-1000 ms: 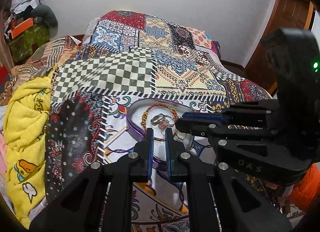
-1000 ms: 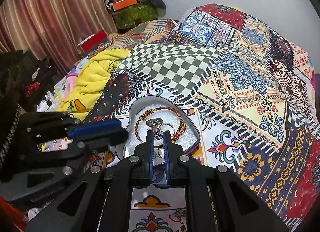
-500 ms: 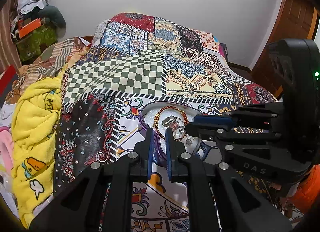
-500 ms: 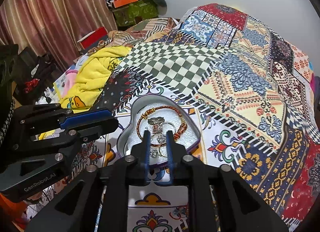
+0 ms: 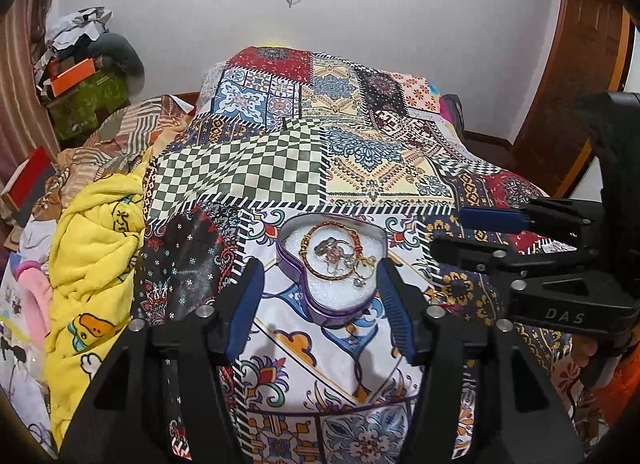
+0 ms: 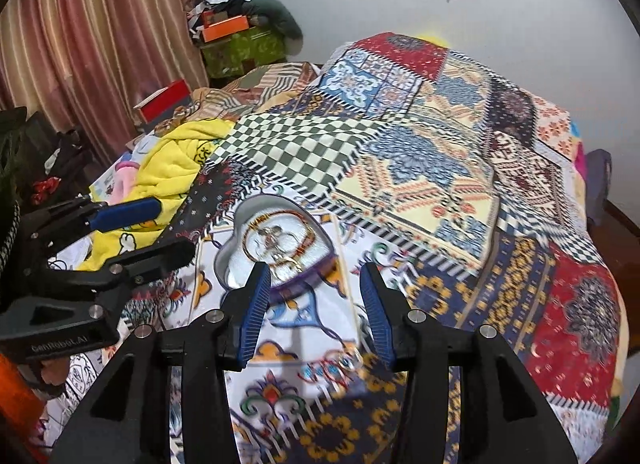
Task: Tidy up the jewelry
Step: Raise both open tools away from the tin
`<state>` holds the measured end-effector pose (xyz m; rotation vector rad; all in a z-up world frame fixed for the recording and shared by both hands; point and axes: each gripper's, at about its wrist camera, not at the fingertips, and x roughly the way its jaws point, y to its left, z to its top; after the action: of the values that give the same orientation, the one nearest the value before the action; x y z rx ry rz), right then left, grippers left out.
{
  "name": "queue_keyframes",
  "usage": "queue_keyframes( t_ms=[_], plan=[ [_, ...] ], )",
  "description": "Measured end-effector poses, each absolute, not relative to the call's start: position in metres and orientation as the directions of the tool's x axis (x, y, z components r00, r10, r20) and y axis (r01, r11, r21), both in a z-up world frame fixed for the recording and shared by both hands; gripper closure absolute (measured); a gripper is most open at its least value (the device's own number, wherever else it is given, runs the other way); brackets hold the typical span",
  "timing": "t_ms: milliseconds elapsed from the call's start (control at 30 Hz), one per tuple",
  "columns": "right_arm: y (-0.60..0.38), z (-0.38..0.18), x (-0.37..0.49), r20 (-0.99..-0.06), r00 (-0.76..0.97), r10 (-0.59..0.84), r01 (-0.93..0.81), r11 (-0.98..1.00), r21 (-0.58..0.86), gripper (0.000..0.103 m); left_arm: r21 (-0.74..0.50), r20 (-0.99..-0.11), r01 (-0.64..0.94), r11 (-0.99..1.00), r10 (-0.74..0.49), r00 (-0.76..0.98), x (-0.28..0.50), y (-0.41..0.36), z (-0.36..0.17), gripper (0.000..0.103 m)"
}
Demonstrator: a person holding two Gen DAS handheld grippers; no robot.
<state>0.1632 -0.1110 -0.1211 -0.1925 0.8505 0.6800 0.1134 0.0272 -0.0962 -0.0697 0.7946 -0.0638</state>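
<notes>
1. Left wrist view: your left gripper (image 5: 320, 304) has its fingers spread and empty, framing the purple heart-shaped tin (image 5: 332, 264) at 12 o'clock on the patchwork bedspread (image 5: 360, 160).
2. The tin already holds a red-and-gold beaded bracelet (image 5: 332, 250) and small silver pieces.
3. Your right gripper (image 6: 314, 304), fingers spread, carries nothing.
4. A small trinket (image 6: 340, 364), blurred, lies loose on the bedspread at 6 o'clock of the tin; it likely remains to stow.

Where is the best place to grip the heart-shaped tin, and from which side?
Probably the pointed near end of the heart-shaped tin, approached from the front with the open left gripper. The low purple wall narrows there, so the fingers can straddle it without touching the jewelry.
</notes>
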Motion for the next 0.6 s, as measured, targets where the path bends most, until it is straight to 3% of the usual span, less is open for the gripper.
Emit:
queue_keyframes(
  t_ms=[233,600],
  plan=[
    [-0.144,-0.124,0.155,-0.754,0.486,0.442,-0.574,0.812,0.106,0.06,-0.086,-0.729,0.046,0.995,-0.094,0.678,0.104,0.011,-0.098,0.04],
    [-0.194,-0.154,0.143,-0.799,0.479,0.364,-0.48,0.87,0.108,0.06,-0.123,-0.814,0.128,0.984,-0.174,0.555,0.107,-0.034,-0.142,0.04]
  ],
)
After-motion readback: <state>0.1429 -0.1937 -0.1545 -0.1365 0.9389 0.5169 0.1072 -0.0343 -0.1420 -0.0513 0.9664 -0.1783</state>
